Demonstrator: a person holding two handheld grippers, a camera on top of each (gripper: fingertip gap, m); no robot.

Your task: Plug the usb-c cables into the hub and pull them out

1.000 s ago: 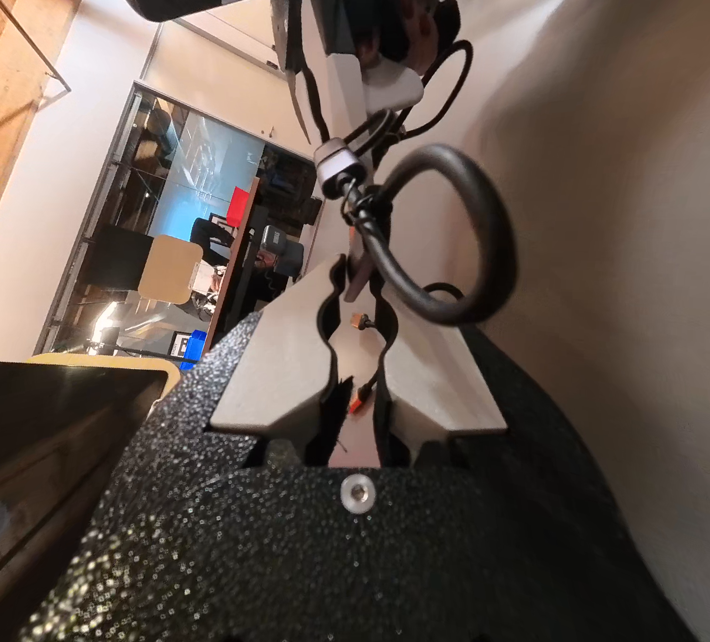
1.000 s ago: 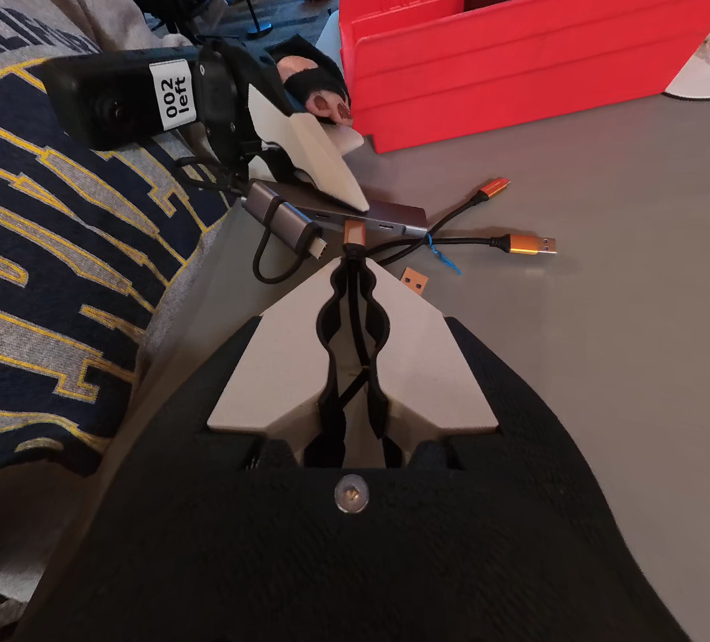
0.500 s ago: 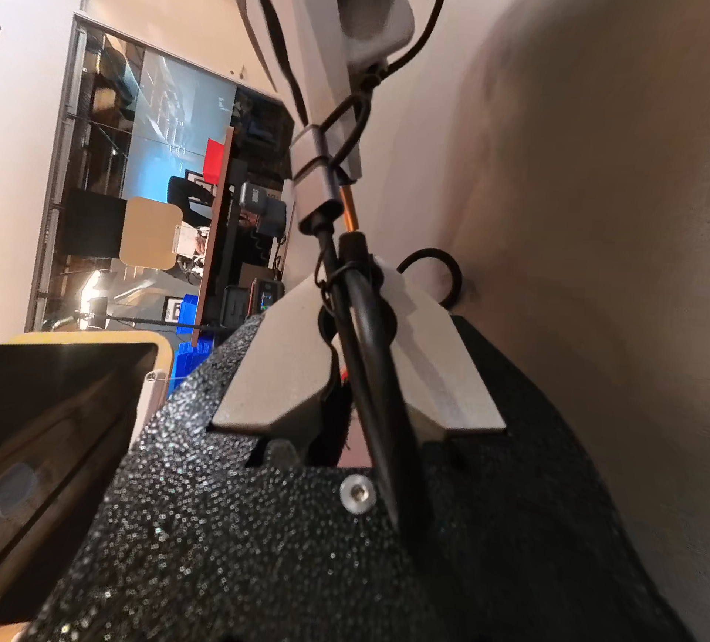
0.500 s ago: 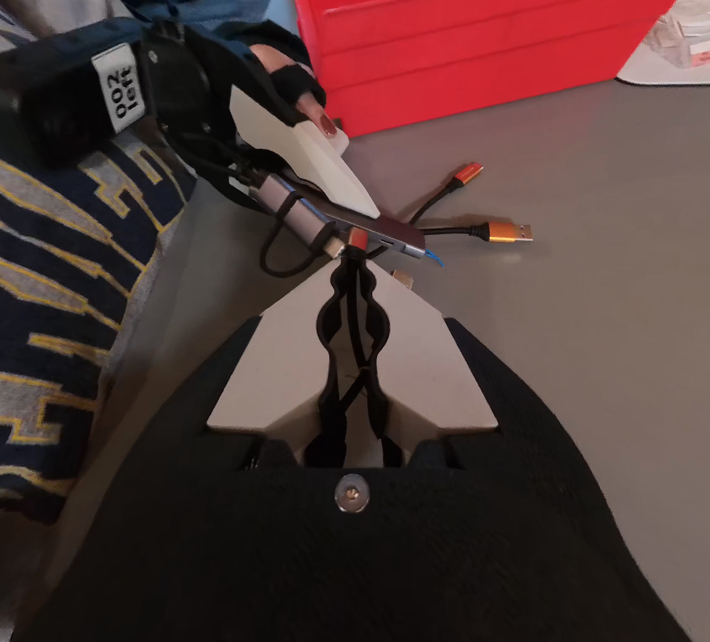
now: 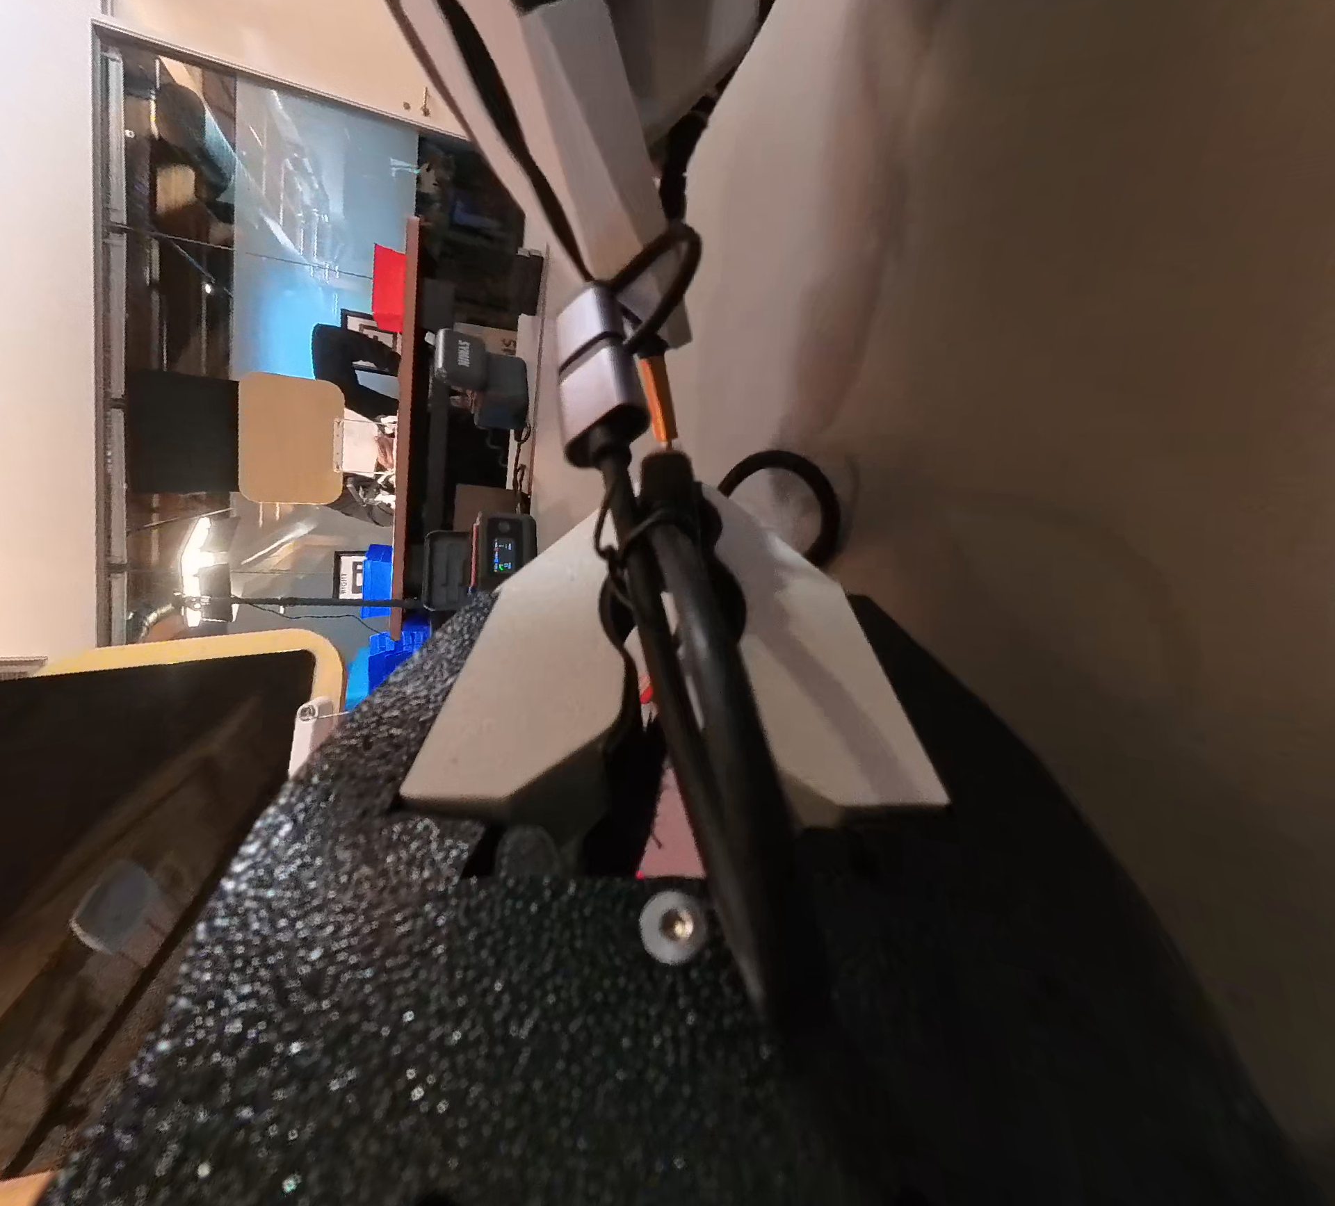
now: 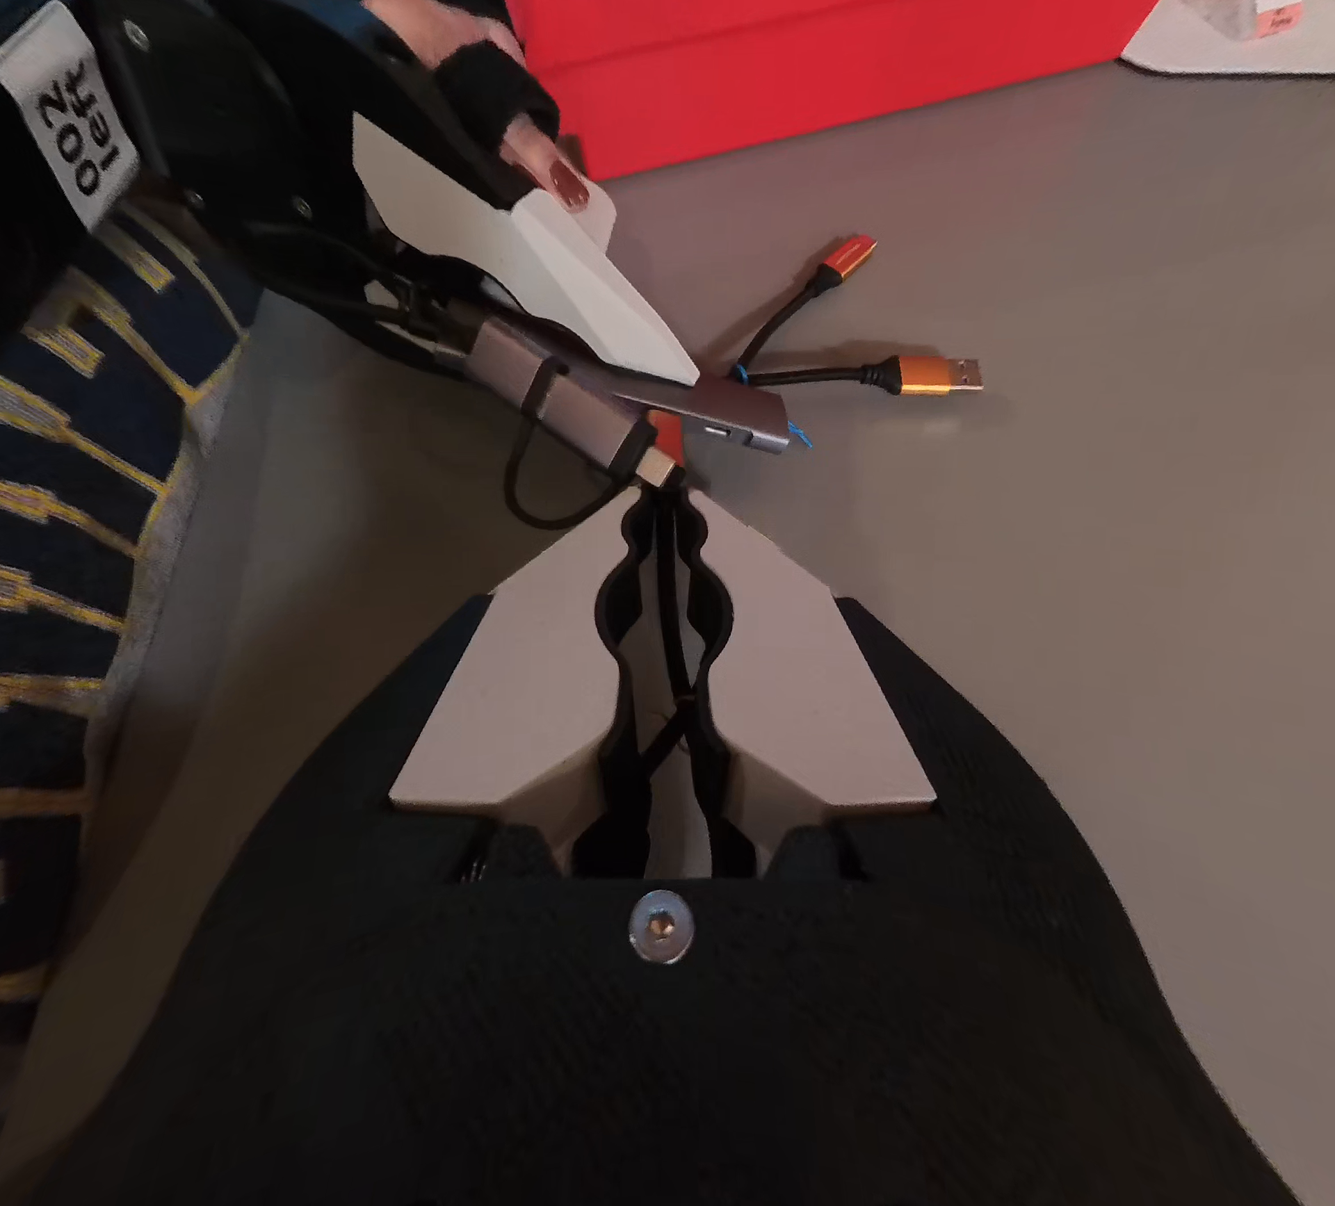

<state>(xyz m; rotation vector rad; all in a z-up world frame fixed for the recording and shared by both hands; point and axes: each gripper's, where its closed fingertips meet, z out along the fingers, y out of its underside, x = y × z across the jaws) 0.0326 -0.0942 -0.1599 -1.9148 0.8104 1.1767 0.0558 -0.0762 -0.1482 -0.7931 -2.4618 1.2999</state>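
Your right gripper (image 6: 661,507): jaws closed on a thin black usb-c cable (image 6: 668,601), which runs down the slot between the two pale fingers (image 6: 795,687). Its orange-collared plug (image 6: 666,433) sits at the side of the hub, at or in a port; whether it is fully seated cannot be told.

Your left gripper (image 6: 679,370): jaws clamped on the grey hub (image 6: 729,409), which is held tilted just above the table (image 6: 1047,521). In the left wrist view this gripper's (image 5: 675,507) fingers show a black cord (image 5: 693,666) lying across them.

Hub's own lead: a grey adapter plug (image 6: 571,406) on a short black loop hangs at the near side of the hub.

Spare cables on the table beyond the hub: one with a gold USB-A plug (image 6: 935,375), one with an orange plug (image 6: 849,253), apart from each other.

Red bin (image 6: 831,16): stands at the far side of the table.
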